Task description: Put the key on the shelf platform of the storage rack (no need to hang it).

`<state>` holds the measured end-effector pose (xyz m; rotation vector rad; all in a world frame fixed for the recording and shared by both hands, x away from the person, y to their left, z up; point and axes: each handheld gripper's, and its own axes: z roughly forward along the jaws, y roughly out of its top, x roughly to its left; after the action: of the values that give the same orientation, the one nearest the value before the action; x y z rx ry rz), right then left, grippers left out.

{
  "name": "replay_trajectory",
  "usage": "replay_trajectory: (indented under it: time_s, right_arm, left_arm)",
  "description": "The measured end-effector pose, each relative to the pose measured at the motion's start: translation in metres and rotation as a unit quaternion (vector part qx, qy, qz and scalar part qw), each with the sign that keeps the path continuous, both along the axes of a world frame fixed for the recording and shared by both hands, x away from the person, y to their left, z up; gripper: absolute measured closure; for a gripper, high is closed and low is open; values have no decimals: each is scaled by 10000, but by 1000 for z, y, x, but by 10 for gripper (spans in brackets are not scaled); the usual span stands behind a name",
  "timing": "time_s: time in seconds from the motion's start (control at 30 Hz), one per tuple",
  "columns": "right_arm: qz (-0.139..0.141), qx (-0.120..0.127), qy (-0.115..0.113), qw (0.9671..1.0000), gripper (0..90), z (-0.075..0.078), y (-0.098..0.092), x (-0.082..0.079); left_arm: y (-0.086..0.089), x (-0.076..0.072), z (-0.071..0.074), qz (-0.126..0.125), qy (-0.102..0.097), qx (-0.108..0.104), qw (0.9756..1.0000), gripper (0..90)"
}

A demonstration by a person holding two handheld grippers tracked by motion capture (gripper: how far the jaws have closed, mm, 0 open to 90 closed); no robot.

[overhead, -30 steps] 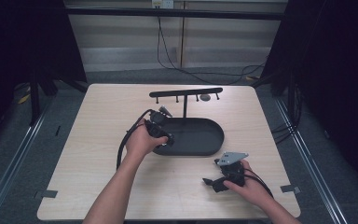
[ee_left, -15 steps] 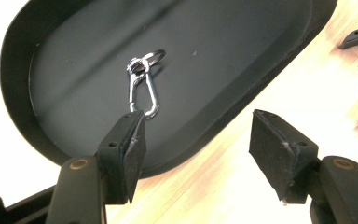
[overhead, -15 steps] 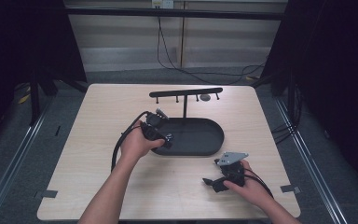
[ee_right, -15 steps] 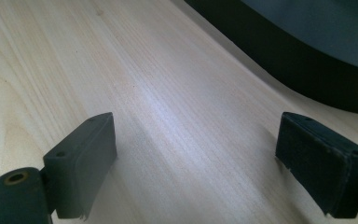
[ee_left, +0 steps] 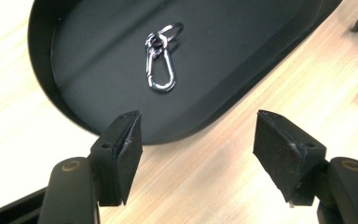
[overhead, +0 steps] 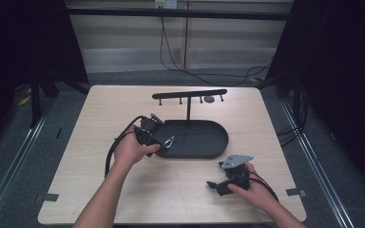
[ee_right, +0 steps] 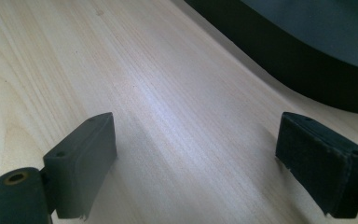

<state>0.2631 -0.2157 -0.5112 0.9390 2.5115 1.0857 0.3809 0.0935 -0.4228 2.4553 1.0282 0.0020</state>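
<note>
Table (overhead: 100, 190): pale wood, dark curtains beyond.
Tray (overhead: 209, 147): black oval, mid-table, bearing a hook rack (overhead: 189, 95).
Carabiner (ee_left: 158, 70): flat in tray, ring attached.
Disc (overhead: 209, 99): small, perhaps on the rack.
Left gripper (ee_left: 198, 140): wide open, empty, at tray's rim.
Right gripper (ee_right: 196, 154): wide open, empty, low over wood.

No readable text or markings anywhere.

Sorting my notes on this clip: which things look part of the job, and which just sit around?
Likely in play:
carabiner
black tray
hook rack
left claw, open, near the tray

Lying about:
floor cables
right claw, open, idle on the table
</note>
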Motion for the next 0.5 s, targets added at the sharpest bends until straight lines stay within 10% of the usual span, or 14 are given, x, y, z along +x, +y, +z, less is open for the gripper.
replay_trajectory:
  time_s: [0.5]
  right_arm:
    - [8, -4, -1, 10000, 115, 0, 0, 0]
  left_arm:
    - [27, -6, -1, 129, -99, 28, 9999, 273]
